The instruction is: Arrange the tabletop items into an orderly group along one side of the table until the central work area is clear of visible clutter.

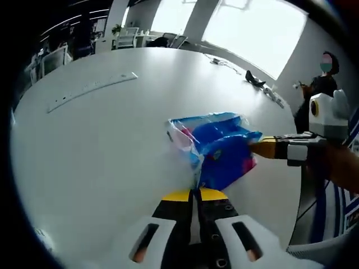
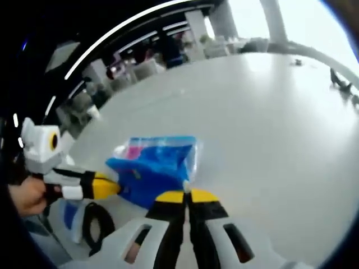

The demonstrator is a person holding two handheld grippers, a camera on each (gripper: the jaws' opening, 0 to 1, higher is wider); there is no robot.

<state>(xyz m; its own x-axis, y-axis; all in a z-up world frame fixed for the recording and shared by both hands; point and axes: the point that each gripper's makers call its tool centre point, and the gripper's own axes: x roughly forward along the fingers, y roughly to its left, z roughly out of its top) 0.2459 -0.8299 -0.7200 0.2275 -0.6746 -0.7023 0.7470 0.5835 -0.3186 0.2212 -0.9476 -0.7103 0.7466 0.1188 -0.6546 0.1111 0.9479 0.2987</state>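
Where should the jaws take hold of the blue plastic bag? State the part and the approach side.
Grip the blue plastic bag at its thin, crinkled edges, coming in low along the table. Both grippers already do: the left gripper pinches the near edge, the right gripper the opposite one.

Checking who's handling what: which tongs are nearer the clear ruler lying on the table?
Left. The left tongs, shut on the blue bag, face the ruler lying further up the table. The right tongs grip the bag's opposite side, farther from the ruler.
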